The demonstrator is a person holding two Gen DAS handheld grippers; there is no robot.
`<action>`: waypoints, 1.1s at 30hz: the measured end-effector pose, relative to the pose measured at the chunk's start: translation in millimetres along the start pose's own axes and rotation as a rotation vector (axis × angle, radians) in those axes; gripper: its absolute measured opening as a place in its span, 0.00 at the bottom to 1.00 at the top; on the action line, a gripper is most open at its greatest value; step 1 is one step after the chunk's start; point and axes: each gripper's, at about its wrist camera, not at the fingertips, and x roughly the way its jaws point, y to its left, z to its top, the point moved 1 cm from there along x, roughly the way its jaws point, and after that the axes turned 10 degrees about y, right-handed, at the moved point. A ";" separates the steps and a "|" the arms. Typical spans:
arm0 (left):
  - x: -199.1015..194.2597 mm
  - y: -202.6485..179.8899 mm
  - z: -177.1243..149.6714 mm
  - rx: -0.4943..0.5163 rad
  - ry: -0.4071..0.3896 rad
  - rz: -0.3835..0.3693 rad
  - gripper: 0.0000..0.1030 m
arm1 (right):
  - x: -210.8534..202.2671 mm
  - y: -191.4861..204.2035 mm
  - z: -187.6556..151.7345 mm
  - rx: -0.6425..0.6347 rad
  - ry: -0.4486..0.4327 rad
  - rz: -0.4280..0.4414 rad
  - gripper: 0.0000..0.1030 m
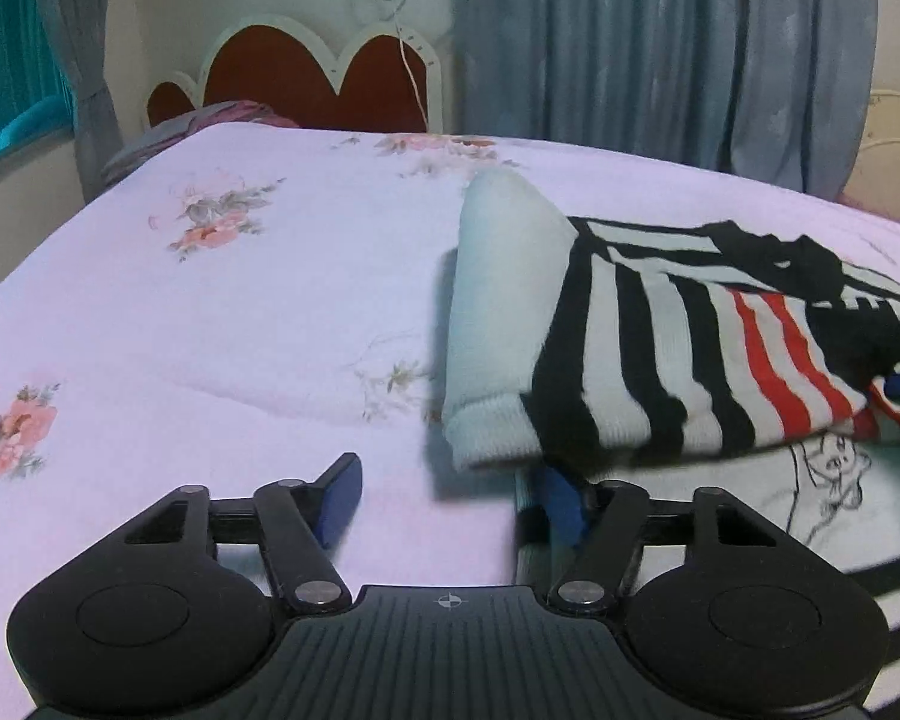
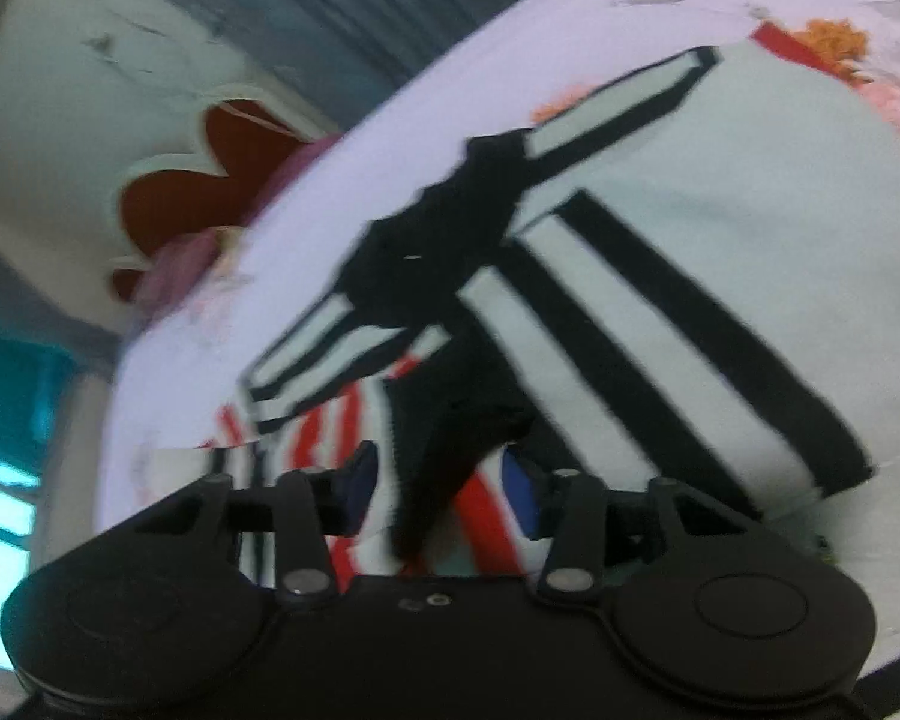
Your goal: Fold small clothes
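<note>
A: Ahead and right of the left gripper (image 1: 450, 489), on the bedsheet (image 1: 240, 312): the striped garment (image 1: 660, 348); jaws apart, nothing between.

B: Between the right gripper's (image 2: 441, 489) jaws: a black fold of garment; whether pinched, unclear.

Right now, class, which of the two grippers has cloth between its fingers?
The right gripper: a black fold of the striped garment lies between its fingers. The left gripper frames only bare bedsheet.
</note>
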 end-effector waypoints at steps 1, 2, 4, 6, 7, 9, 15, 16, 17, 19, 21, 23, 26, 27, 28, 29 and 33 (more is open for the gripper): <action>0.5 0.5 1.2 0.004 -0.004 0.000 0.57 | -0.4 -2.2 -1.0 0.004 -0.001 -0.023 0.15; 1.9 -0.1 2.6 0.010 -0.011 -0.002 0.55 | -2.1 -5.4 -2.6 0.005 0.000 -0.045 0.11; 6.4 -3.6 3.0 0.023 -0.010 -0.004 0.55 | -7.4 -12.9 -7.0 0.001 -0.004 -0.068 0.08; 7.0 -6.8 1.5 0.038 -0.007 -0.007 0.54 | -12.9 -18.4 -9.6 -0.002 -0.010 -0.045 0.16; 7.3 -7.8 1.5 0.041 -0.009 -0.005 0.54 | -15.0 -19.9 -9.8 0.004 -0.013 -0.016 0.28; 7.3 -9.0 3.0 0.039 -0.010 -0.006 0.54 | -16.8 -18.3 -7.9 0.017 -0.030 0.029 0.42; 7.2 -10.3 3.6 0.038 -0.016 -0.009 0.54 | 0.1 -7.5 -3.2 0.003 -0.007 0.001 0.43; 7.6 -10.3 3.5 0.036 -0.015 -0.010 0.54 | 2.1 -6.0 -3.3 -0.009 -0.013 -0.004 0.36; 7.5 -10.4 3.3 0.033 -0.014 -0.011 0.54 | 4.2 -4.2 -3.4 -0.025 -0.019 -0.018 0.25; 8.0 -10.8 3.5 0.032 -0.013 -0.011 0.54 | 8.4 -1.0 -3.1 -0.077 -0.017 -0.042 0.06; 7.7 -12.0 3.7 0.038 -0.014 -0.008 0.54 | 6.2 5.0 -2.9 -0.148 -0.030 -0.051 0.06; 9.2 -12.6 3.3 0.050 -0.012 -0.001 0.54 | -8.6 17.1 -3.4 -0.238 -0.076 -0.056 0.05; 11.1 -11.2 4.7 0.044 -0.006 -0.007 0.54 | -50.4 26.8 -2.5 -0.320 -0.231 -0.073 0.05; 10.9 -11.7 5.1 0.046 -0.006 -0.010 0.52 | -62.7 22.7 -0.6 -0.327 -0.262 -0.085 0.05; 10.7 -12.9 5.3 0.053 -0.005 -0.029 0.37 | -71.1 15.3 1.6 -0.328 -0.264 -0.101 0.05; 10.7 -14.9 5.3 0.058 -0.003 -0.049 0.22 | -73.2 8.2 2.6 -0.329 -0.248 -0.122 0.05; 11.3 -28.1 6.1 0.094 -0.008 -0.003 0.18 | -67.2 -13.9 -4.0 -0.328 -0.190 -0.162 0.05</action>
